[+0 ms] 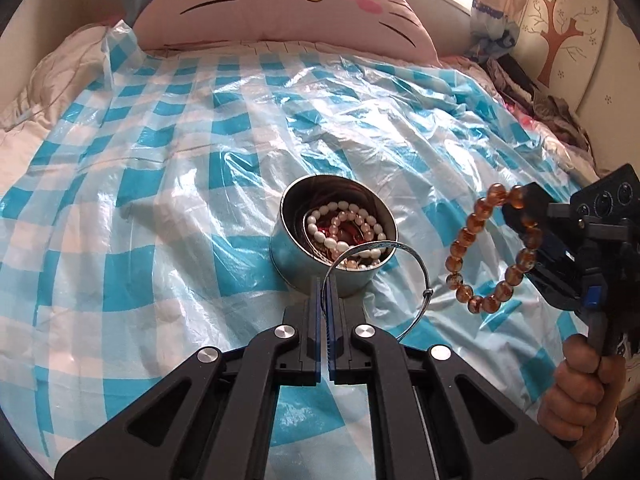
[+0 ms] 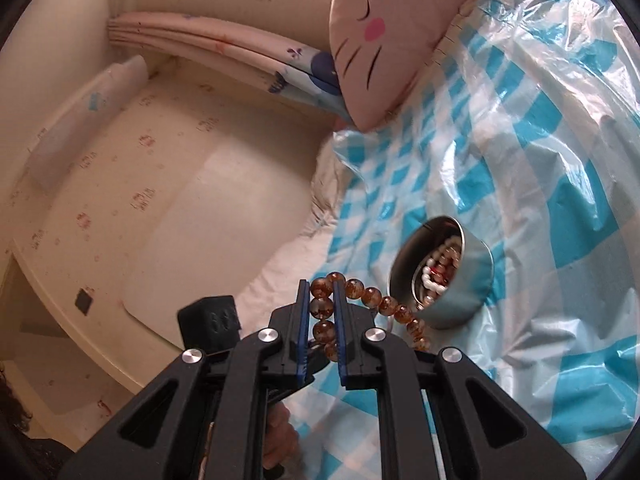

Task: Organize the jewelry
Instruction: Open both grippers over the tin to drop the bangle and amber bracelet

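A round metal tin (image 1: 304, 272) stands on the checked sheet, holding several white and pink bead bracelets (image 1: 340, 226). Just in front of it my left gripper (image 1: 324, 280) is shut on a thin silver bangle (image 1: 416, 258), whose loop arcs over the tin's near rim and down to the right. To the right, my right gripper (image 1: 520, 204) is shut on an amber bead bracelet (image 1: 496, 244) that hangs in the air. In the right wrist view the amber beads (image 2: 322, 308) sit between the right gripper's (image 2: 322, 284) pads, with the tin (image 2: 464, 292) just beyond.
A blue-and-white checked plastic sheet (image 1: 160, 160) covers the bed. A pink cat-face pillow (image 1: 288, 4) lies at its head, and dark clothes (image 1: 552, 112) are heaped at the right side. A person's hand (image 1: 576, 392) grips the right handle. Beyond the bed's edge is a patterned mat (image 2: 160, 200).
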Tool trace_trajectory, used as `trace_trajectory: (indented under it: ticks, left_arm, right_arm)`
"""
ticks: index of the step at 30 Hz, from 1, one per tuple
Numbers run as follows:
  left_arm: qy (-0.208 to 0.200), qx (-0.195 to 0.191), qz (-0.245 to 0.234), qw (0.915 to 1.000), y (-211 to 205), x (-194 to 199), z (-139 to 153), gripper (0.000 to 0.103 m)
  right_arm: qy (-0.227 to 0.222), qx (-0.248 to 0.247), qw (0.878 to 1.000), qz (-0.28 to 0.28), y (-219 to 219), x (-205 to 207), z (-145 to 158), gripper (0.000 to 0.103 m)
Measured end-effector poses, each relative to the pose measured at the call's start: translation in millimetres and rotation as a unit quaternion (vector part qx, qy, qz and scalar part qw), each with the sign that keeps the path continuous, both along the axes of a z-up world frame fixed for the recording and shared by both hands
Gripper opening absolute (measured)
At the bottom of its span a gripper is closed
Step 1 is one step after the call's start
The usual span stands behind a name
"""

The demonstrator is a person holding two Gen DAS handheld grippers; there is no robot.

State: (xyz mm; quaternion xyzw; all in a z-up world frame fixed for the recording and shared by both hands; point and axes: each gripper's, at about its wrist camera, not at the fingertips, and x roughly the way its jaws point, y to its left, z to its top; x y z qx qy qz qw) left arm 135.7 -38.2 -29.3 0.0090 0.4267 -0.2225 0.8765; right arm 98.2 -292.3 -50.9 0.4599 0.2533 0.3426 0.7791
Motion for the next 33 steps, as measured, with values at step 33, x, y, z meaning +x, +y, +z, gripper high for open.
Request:
trace_trajectory:
  ticks: [33]
  left_arm:
    - [-0.003, 0.005, 0.083, 0.9965, -25, 48, -8, 0.004]
  right_arm:
    - [0.056, -0.028, 0.998, 0.008, 19, 82, -16, 0.018]
